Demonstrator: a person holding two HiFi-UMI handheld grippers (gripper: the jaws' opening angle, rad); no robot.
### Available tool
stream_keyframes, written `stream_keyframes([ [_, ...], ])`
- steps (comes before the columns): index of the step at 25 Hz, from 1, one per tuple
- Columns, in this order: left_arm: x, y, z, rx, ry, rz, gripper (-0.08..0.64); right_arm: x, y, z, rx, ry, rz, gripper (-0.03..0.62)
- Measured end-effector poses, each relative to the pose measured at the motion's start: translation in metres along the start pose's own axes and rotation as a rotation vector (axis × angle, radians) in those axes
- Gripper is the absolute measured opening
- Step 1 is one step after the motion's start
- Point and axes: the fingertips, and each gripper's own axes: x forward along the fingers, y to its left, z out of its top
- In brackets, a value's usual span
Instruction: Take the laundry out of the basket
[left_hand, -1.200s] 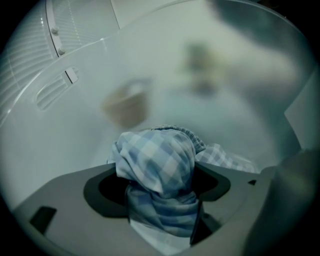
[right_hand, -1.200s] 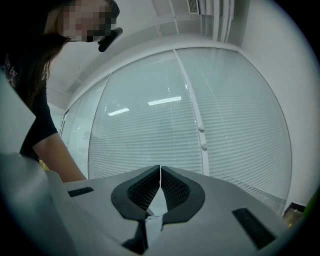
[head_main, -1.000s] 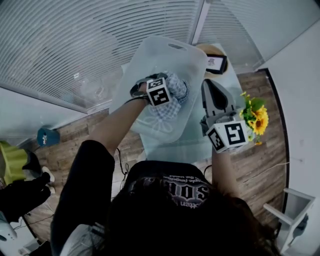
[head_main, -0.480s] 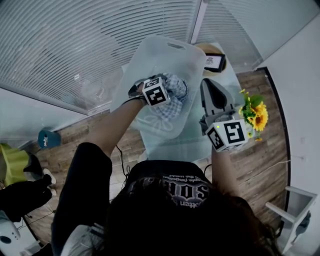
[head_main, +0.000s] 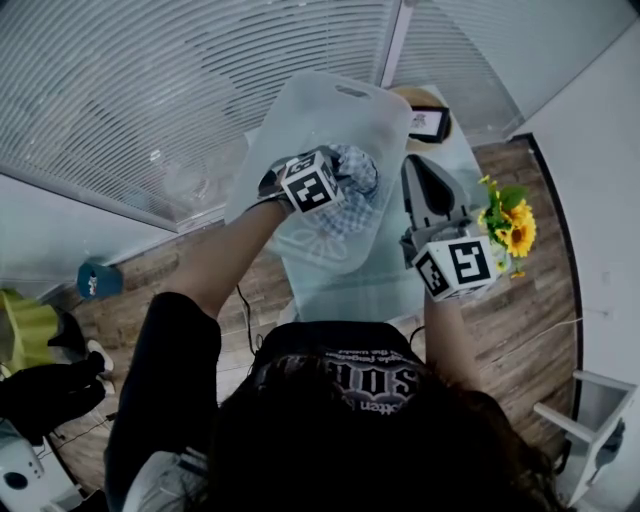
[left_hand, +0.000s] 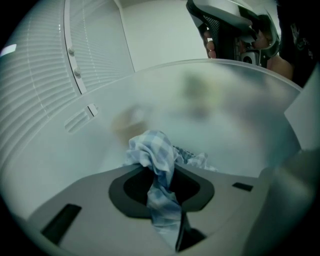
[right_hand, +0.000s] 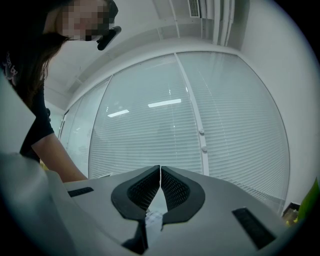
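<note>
1. Blue-and-white checked cloth (left_hand: 152, 150) is the one laundry piece that can be counted for sure. It lies bunched inside the basket (head_main: 330, 110), towards the side nearest the person. One strip of it is drawn up out of the heap.
2. Behind the bunch, a few darker patterned folds show in the left gripper view. Whether they belong to the same piece or to a second one cannot be told.
3. There is one basket, of frosted translucent plastic with a handle slot at its far end. It stands on the glass tabletop (head_main: 400, 290).
4. There are two tools, each with one marker cube.
5. The left tool (left_hand: 161, 186) reaches down into the basket. Its jaws have just been closing and now stand nearly together, pinching the raised strip of checked cloth between the dark pads. The rest of the cloth hangs from that pinch onto the heap below.
6. The right tool (right_hand: 160, 172) is held level beside the basket's right side, apart from it. Its jaws are pressed together tip to tip and grip no laundry.
7. One bunch of sunflowers (head_main: 512, 232) stands at the tabletop's right edge, just beside the right tool.
8. One small dark-framed item (head_main: 430, 125) sits beyond the basket's far right corner.
9. Window blinds (head_main: 150, 90) fill the background.
</note>
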Motion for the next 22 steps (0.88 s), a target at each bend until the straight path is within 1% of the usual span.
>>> stream_keyframes([
  [3, -0.006, 0.008, 0.005, -0.023, -0.034, 0.026, 0.087, -0.001, 0.001, 0.001, -0.004, -0.002, -0.003, 0.029],
  [8, -0.01, 0.013, 0.01, -0.06, -0.09, 0.028, 0.081, -0.001, 0.003, 0.002, -0.011, -0.003, -0.006, 0.029],
  [13, -0.031, 0.022, 0.023, -0.069, -0.119, 0.067, 0.08, -0.002, 0.003, 0.005, -0.016, -0.005, -0.012, 0.029],
  [19, -0.049, 0.032, 0.031, -0.137, -0.173, 0.116, 0.08, 0.001, 0.009, 0.006, -0.019, -0.001, -0.003, 0.029],
  [22, -0.057, 0.034, 0.036, -0.139, -0.188, 0.139, 0.078, 0.003, 0.013, 0.007, -0.027, 0.0, 0.006, 0.029],
])
